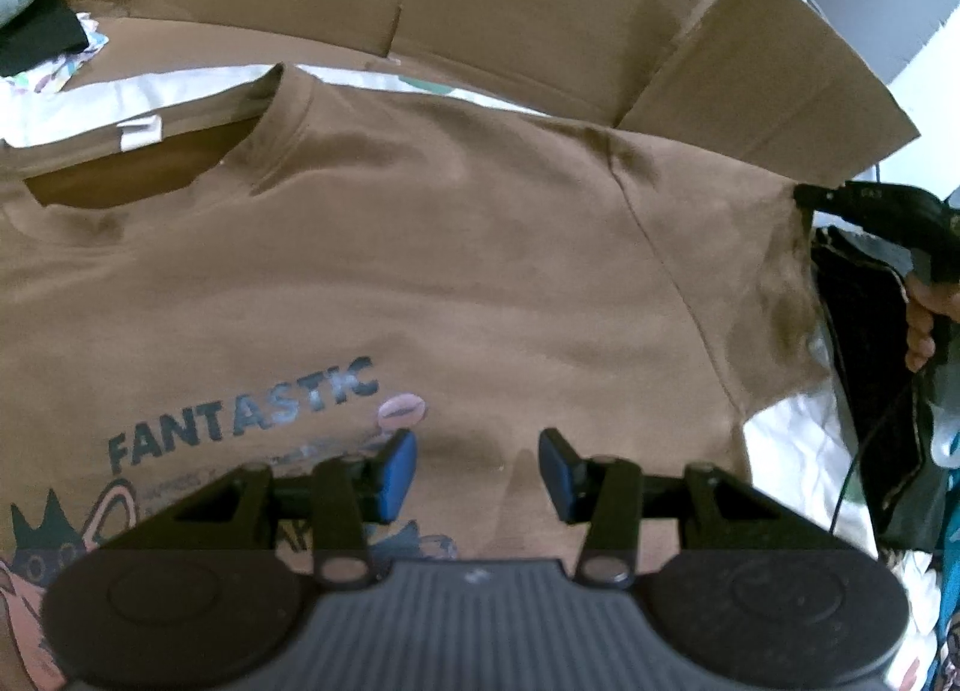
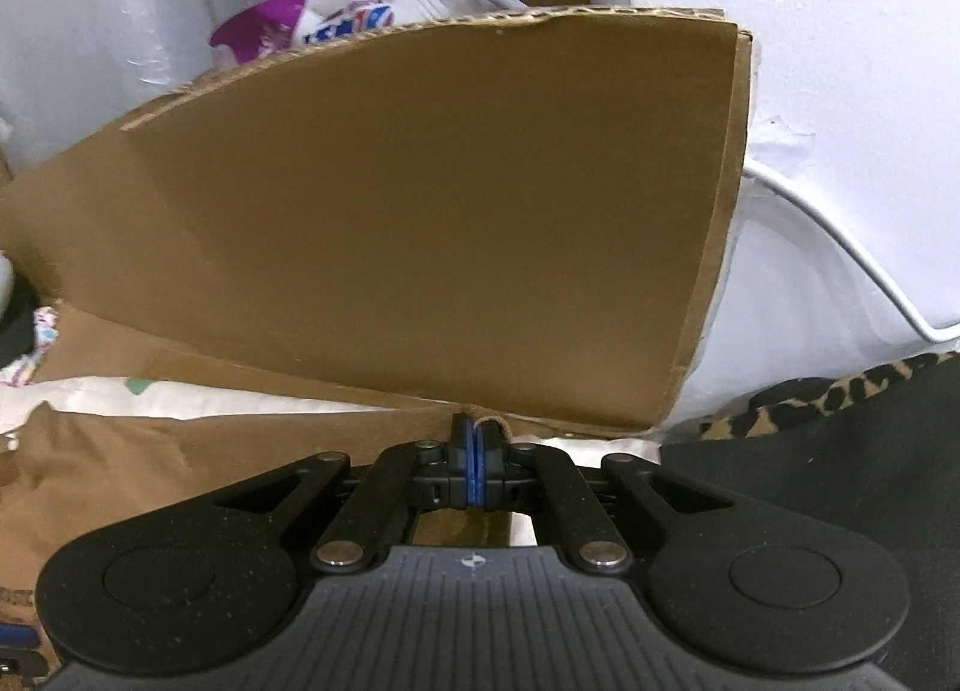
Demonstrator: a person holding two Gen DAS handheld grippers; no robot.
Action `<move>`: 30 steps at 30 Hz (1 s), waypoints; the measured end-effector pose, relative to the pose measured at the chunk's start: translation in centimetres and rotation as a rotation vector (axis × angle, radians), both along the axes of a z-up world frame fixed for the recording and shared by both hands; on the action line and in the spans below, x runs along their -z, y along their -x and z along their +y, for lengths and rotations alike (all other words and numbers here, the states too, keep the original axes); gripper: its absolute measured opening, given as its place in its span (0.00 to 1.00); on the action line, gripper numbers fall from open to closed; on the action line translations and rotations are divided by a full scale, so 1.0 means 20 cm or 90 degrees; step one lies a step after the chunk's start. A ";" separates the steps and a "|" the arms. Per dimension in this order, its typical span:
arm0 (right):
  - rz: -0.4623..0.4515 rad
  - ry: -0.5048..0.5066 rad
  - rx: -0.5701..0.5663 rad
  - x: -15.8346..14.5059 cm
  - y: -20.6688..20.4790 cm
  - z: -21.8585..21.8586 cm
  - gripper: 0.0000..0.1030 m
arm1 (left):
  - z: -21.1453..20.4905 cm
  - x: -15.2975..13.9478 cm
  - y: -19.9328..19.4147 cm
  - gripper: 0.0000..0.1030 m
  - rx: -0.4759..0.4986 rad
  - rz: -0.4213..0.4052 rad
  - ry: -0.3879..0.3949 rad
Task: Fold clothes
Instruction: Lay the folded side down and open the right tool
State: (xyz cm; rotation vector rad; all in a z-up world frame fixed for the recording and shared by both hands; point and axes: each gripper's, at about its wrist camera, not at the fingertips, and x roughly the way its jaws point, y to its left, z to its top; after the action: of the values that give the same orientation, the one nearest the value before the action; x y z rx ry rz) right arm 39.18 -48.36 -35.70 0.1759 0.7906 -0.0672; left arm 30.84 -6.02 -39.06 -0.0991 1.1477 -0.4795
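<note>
Brown shirt (image 1: 468, 247): spread flat, print side up, neck toward the cardboard (image 1: 540, 13); the word FANTASTIC (image 1: 240, 415) and a cartoon print sit on the chest, away from the cardboard.
Surface: white sheet (image 1: 792, 451) shows beyond the shirt's edges; whether it covers a bed or a table I cannot tell.
Progress: no crease or doubled layer shows on the body of the shirt; the right sleeve (image 1: 774, 295) is stretched outward, lying next to the cardboard's right flap. Judging by this, the sleeve and body folds are all left to make on this shirt.
Left tongs (image 1: 477, 478): spread wide, holding nothing, hovering over the chest just beside the print, on the side away from the cardboard.
Right tongs (image 2: 477, 463): pressed together, pinching the hem of the sleeve (image 2: 489, 426), with the cardboard flap (image 2: 420, 223) right behind the tips.
Side view of right tongs (image 1: 852, 205): tips meet the sleeve's outer edge; a hand (image 1: 927, 319) grips the handle.
Other clothes: dark garment (image 1: 864, 343) beside the sleeve, away from the cardboard; leopard-print cloth (image 2: 828, 391) near the flap's right end.
</note>
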 end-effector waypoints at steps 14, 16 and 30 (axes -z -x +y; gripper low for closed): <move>0.036 0.052 0.010 0.02 -0.02 -0.02 0.15 | 0.04 -0.03 0.02 0.47 -0.009 0.002 0.001; 0.039 0.048 -0.003 0.02 0.03 0.01 0.15 | 0.04 -0.03 0.02 0.47 -0.011 0.001 0.003; 0.061 0.022 -0.081 0.01 0.37 0.19 0.39 | 0.04 -0.06 0.01 0.47 -0.019 -0.004 0.013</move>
State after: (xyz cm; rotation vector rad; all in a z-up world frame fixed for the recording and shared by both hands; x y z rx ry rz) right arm 31.79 -44.65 -35.87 0.0896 0.8933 0.0311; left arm 30.55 -5.14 -37.91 -0.1315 1.1342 -0.4649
